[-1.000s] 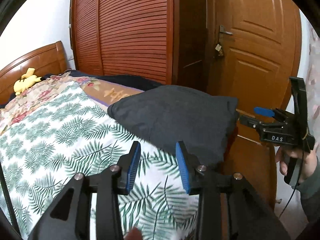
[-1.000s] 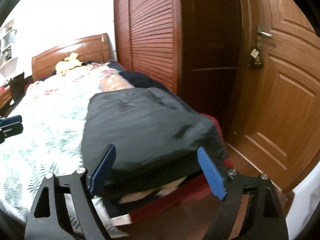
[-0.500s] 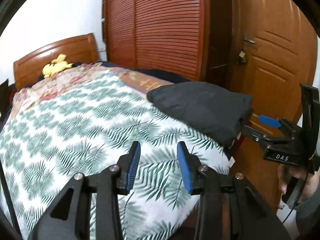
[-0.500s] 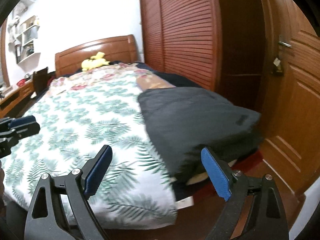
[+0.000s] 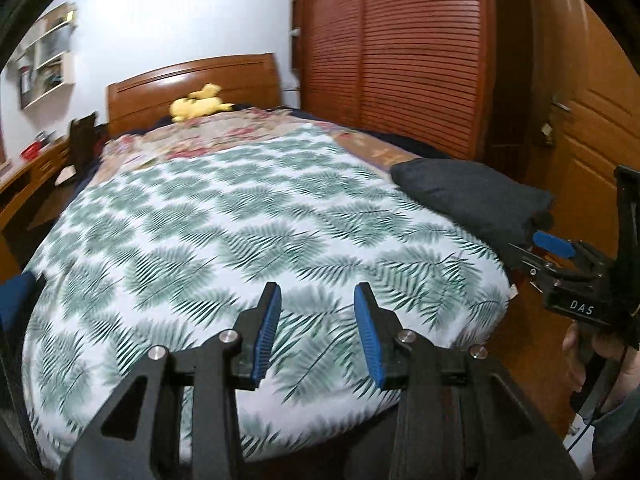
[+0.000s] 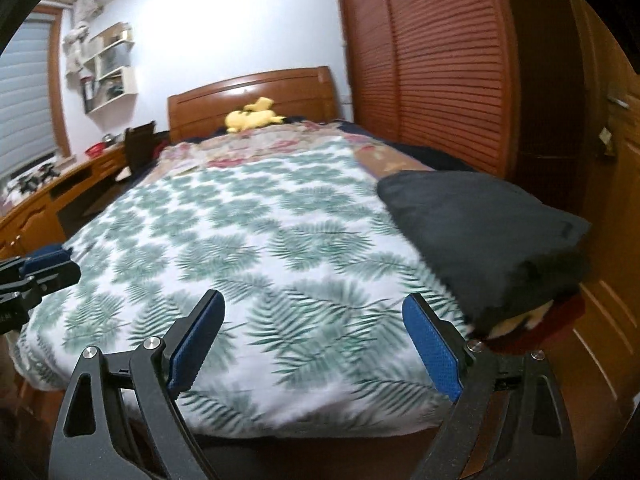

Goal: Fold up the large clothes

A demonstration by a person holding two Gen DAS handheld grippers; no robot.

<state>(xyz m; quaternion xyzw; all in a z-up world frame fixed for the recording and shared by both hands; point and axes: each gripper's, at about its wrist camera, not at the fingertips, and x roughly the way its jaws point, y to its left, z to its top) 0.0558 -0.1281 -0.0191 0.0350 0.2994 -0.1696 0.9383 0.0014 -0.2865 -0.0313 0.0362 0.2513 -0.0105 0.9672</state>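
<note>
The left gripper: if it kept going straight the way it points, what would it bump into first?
Probably the leafy bedspread. The left gripper tilts down over the foot of the bed with its jaws open and nothing between them. The folded dark garment lies off to its right, out of that line.

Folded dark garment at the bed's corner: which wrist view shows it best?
The right wrist view. There the folded dark garment is larger and nearer, showing its top and stacked front edge. The left wrist view shows it smaller, farther right, its near end behind the right gripper.

Folded dark garment lies on the leaf-print bedspread (far-right corner).
</note>
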